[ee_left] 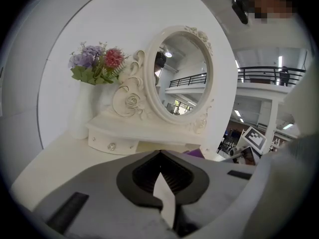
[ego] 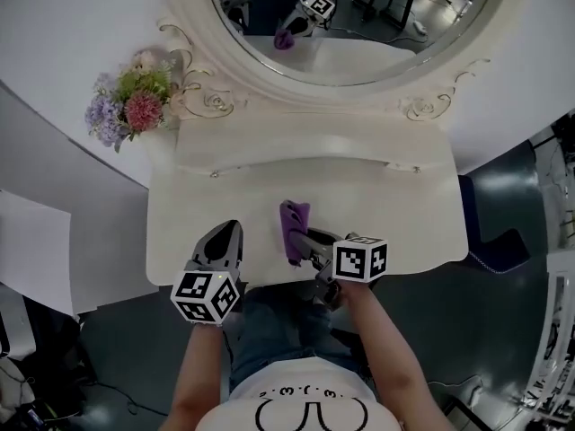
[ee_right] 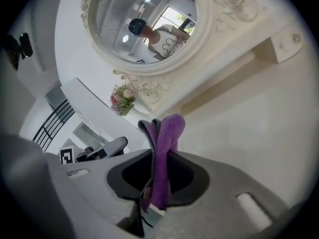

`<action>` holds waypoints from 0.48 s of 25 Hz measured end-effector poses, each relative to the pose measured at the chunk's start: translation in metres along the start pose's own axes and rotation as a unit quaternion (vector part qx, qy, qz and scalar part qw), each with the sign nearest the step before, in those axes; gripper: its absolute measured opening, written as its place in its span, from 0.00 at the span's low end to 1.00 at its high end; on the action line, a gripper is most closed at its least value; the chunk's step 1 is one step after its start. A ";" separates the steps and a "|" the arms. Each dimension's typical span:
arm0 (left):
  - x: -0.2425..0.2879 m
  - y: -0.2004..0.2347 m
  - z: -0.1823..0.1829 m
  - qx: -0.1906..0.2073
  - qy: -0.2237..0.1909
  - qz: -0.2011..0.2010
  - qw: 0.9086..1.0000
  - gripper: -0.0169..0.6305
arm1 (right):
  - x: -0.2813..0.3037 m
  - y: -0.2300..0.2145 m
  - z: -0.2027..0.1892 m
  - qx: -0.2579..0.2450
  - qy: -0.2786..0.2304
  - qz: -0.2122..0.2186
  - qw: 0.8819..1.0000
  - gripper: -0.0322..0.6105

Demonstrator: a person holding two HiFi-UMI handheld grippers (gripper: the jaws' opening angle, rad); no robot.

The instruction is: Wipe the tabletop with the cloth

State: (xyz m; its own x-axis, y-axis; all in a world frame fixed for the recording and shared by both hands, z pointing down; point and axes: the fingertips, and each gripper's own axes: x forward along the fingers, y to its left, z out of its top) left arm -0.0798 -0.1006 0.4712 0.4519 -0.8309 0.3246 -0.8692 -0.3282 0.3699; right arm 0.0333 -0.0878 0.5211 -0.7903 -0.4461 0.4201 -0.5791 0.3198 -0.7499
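Right gripper (ego: 305, 245) is clamped tight on the purple cloth (ego: 294, 225), jaws squeezing its middle while the top bunches up out of them. The cloth is low over the cream tabletop (ego: 395, 214), straight below the mirror (ego: 359, 57) and close to the front edge. Left gripper (ego: 226, 233) is just left of the cloth, its jaws pressed together on nothing. Flowers (ego: 133, 106) stand at the mirror's lower left, well apart from both grippers.

The right tongs (ego: 304, 243) hold a purple cloth (ego: 294, 223) on the white tabletop (ego: 395, 214), left tongs (ego: 226, 233) just beside.
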 end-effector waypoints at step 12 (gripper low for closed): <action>0.053 -0.116 -0.026 0.020 0.010 -0.045 0.999 0.02 | -0.163 -0.105 0.011 -0.023 -0.058 -0.110 0.992 0.16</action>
State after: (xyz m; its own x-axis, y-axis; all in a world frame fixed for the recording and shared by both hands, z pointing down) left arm 0.0504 -0.0949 0.4675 0.5325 -0.7884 0.3080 -0.8316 -0.4194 0.3640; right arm 0.2250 -0.0579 0.5261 -0.6164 -0.6020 0.5075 -0.7458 0.2396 -0.6216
